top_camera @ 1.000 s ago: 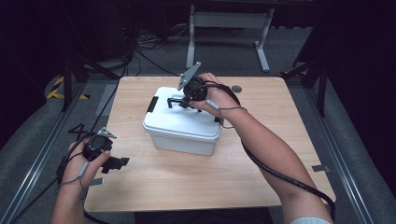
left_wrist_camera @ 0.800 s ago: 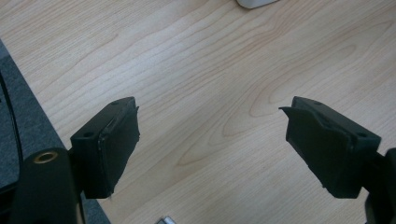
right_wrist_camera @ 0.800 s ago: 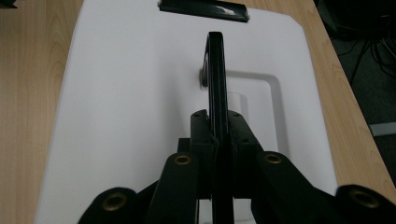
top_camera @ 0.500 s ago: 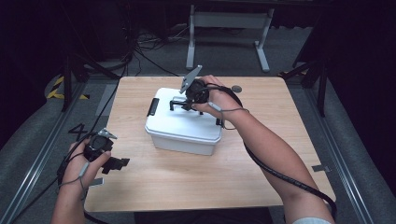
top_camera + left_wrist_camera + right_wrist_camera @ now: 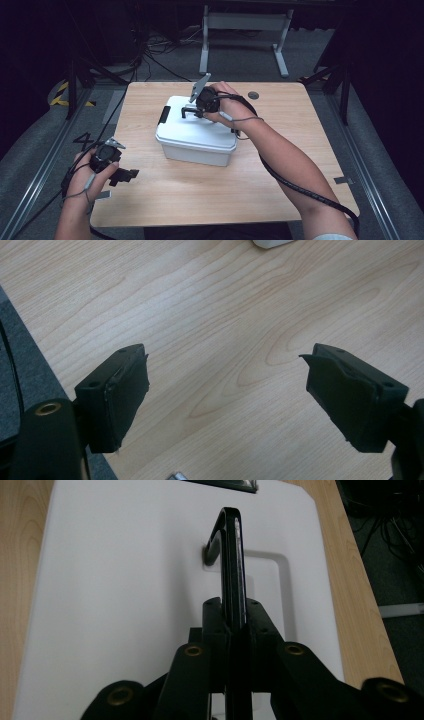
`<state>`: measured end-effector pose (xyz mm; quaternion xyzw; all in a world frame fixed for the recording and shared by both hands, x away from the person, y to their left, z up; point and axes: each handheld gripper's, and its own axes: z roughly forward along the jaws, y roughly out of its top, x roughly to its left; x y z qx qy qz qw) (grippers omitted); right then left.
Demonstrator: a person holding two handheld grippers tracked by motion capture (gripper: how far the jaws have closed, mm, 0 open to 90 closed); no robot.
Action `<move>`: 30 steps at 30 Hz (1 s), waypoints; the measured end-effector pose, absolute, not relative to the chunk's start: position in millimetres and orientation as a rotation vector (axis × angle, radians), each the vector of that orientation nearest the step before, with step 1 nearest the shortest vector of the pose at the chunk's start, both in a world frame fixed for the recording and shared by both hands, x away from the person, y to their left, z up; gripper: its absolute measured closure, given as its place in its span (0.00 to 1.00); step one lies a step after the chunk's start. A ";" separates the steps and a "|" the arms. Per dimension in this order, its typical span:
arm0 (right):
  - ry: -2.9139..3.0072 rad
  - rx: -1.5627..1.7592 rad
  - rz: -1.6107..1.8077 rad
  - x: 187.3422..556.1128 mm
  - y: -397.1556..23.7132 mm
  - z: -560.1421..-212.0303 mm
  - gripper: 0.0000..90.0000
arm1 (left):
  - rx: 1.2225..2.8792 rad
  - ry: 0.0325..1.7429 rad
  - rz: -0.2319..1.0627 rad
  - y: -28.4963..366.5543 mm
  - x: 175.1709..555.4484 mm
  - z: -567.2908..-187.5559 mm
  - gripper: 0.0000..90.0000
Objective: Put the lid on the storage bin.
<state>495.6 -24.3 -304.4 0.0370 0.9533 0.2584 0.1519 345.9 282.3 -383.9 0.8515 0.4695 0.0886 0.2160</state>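
Note:
A white box (image 5: pixel 195 137) with a flat lid (image 5: pixel 125 580) stands on the middle of the wooden table (image 5: pixel 300 150). Its black carry handle (image 5: pixel 231 550) is swung upright above the lid. My right gripper (image 5: pixel 232 625) is shut on that handle (image 5: pixel 189 111), with the jaws pinching its thin bar from both sides; in the high view this right gripper (image 5: pixel 194 113) sits over the box's far end. My left gripper (image 5: pixel 227 395) is open with bare tabletop between its jaws, and it hovers at the table's front left corner (image 5: pixel 125 176).
A black latch (image 5: pixel 163 115) sits on the box's left end. A small dark disc (image 5: pixel 253 95) lies on the table behind the box. A grey metal stand (image 5: pixel 245 22) and cables are on the floor beyond the far edge.

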 end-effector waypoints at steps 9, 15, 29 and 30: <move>2.741 0.100 0.739 486.8 -24.9 -304.6 0.90 | 2.361 1.306 0.242 281.1 345.6 -383.6 0.20; 2.771 0.202 0.931 480.6 -35.6 -293.1 0.64 | 2.358 1.308 0.243 281.0 346.5 -383.9 0.20; 2.700 0.351 1.102 465.0 -69.5 -259.4 0.58 | 2.355 1.302 0.241 281.1 346.6 -382.6 0.20; 2.695 0.361 1.113 464.6 -73.1 -258.0 0.58 | 2.352 1.302 0.243 281.3 346.7 -382.4 0.20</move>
